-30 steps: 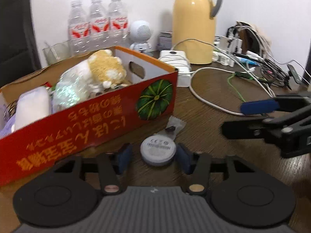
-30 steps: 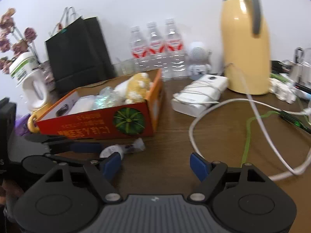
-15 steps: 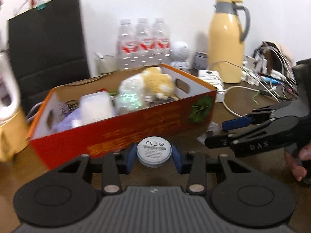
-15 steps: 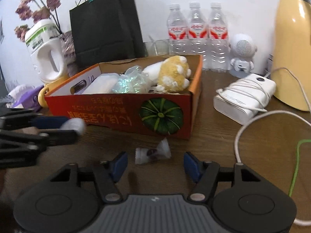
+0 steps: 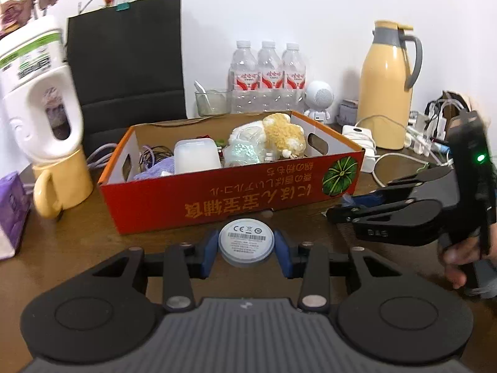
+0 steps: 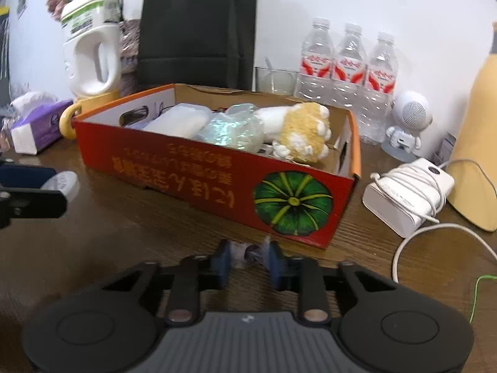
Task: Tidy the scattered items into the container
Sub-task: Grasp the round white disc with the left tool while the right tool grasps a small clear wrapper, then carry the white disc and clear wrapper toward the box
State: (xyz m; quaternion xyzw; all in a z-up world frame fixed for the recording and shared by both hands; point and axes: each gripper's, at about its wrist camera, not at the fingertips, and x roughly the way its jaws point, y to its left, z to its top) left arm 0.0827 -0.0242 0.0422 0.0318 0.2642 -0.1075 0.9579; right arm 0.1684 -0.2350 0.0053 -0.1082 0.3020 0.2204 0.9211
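Note:
A red cardboard box [image 5: 236, 195] with a pumpkin print stands on the brown table, holding a plush toy [image 5: 282, 135], a white case and crumpled plastic; it also shows in the right wrist view [image 6: 198, 177]. My left gripper [image 5: 246, 245] is shut on a round white disc [image 5: 246, 241], held above the table just in front of the box. My right gripper [image 6: 248, 256] is shut on a small clear plastic packet [image 6: 248, 251] by the box's pumpkin corner. The right gripper shows from the side in the left wrist view [image 5: 388, 214].
Behind the box stand a black paper bag [image 5: 124, 62], three water bottles [image 5: 267, 74], a glass, a small white robot speaker [image 5: 320, 99] and a yellow thermos [image 5: 388, 90]. A white jug on a yellow mug [image 5: 59, 177] and a tissue pack stand left. A white charger [image 6: 410, 195] and cables lie right.
My left gripper closed on the disc, lifted it and drew back from the box. My right gripper moved forward onto the plastic packet and closed on it.

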